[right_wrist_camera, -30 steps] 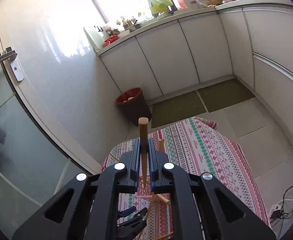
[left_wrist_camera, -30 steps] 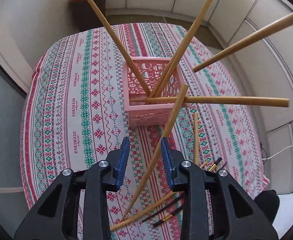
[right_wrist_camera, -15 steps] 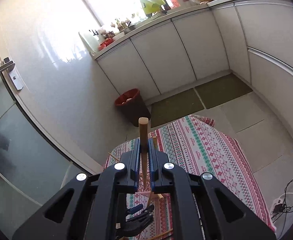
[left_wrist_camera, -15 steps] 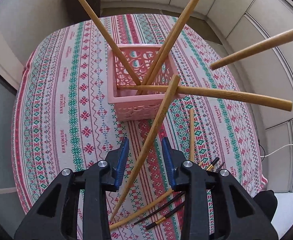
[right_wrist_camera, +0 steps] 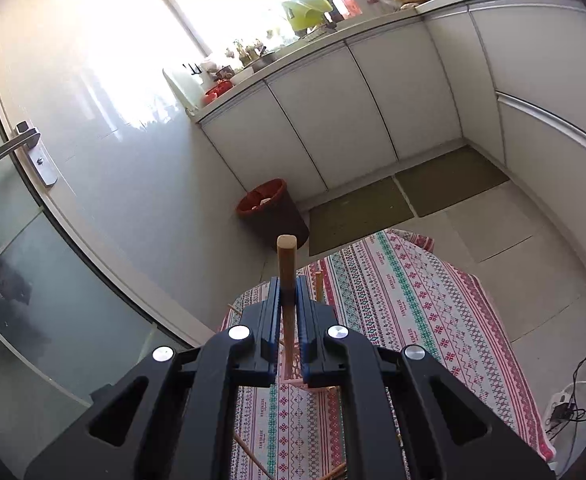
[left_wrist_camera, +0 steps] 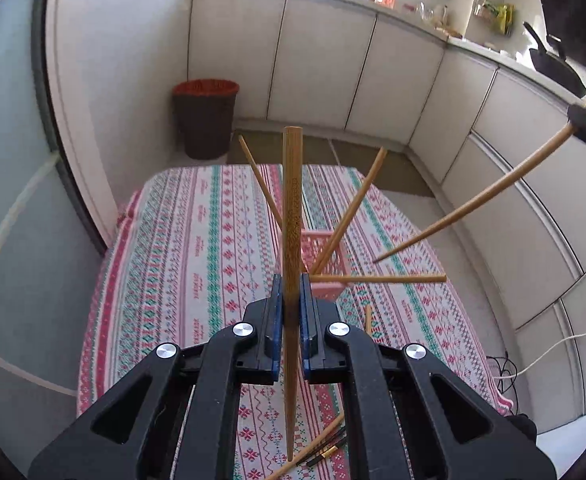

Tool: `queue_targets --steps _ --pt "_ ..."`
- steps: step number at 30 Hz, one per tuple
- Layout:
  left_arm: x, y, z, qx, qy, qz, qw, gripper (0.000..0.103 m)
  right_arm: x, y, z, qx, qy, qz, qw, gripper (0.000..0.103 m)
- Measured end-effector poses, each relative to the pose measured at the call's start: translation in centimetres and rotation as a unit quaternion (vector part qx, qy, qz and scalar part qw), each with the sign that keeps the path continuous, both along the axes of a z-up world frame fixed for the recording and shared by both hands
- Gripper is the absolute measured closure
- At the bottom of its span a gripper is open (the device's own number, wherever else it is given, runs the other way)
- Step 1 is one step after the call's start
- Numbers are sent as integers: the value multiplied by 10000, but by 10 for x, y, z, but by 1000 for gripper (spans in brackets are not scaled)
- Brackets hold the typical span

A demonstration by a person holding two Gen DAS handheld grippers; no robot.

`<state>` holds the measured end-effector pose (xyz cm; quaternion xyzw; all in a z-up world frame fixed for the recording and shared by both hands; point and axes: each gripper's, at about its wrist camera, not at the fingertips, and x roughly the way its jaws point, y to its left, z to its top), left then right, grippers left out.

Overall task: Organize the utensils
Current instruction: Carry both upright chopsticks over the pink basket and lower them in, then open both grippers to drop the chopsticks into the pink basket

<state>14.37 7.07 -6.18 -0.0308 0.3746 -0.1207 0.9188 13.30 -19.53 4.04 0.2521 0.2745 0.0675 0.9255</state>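
My left gripper (left_wrist_camera: 289, 288) is shut on a long bamboo chopstick (left_wrist_camera: 292, 208) and holds it upright above the patterned tablecloth (left_wrist_camera: 197, 264). Behind it stands a pink basket (left_wrist_camera: 325, 264) with several chopsticks (left_wrist_camera: 353, 208) leaning out. My right gripper (right_wrist_camera: 288, 292) is shut on another bamboo chopstick (right_wrist_camera: 286, 256); that stick shows in the left wrist view (left_wrist_camera: 485, 196) slanting in from the upper right, its tip near the basket. More chopsticks (left_wrist_camera: 321, 444) lie on the cloth close to me.
A brown bin with a red liner (left_wrist_camera: 206, 116) stands on the floor beyond the table. White cabinets (left_wrist_camera: 333, 68) run along the back and right. A glass door (right_wrist_camera: 25, 184) is at left. Cables (right_wrist_camera: 573, 396) lie on the floor at right.
My left gripper closed on the chopstick that leaned between its fingers and lifted it upright, tilting the view up. The right gripper kept hold of its chopstick with little movement.
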Motion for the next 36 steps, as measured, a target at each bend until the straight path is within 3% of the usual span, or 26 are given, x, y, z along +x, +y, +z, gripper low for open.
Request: queue_targets --steps 8,14,18,27,29,31,36 --pt "2 2 62 -73 -785 182 9967 97 -4 -1 16 -11 -112 -67 9999 95" --pt "26 -4 101 -677 -1416 361 9869 97 11 3 28 -127 -286 -145 9994 95" --pt "53 -9 90 -895 -1473 529 9836 97 25 7 24 -252 -285 -155 9992 95" --pt "86 -16 28 -927 -1508 801 9809 96 59 22 -7 -447 -96 -97 9989 95" --pt "84 -14 17 -996 -1416 699 9824 86 64 25 -13 -448 -33 -65 9990 95" --pt "72 -8 16 -1018 -1517 791 9800 66 66 29 -16 -520 -4 -44 9986 95" --pt "42 32 43 -1457 -1763 1054 9678 55 70 35 -17 -627 29 -47 9980 95"
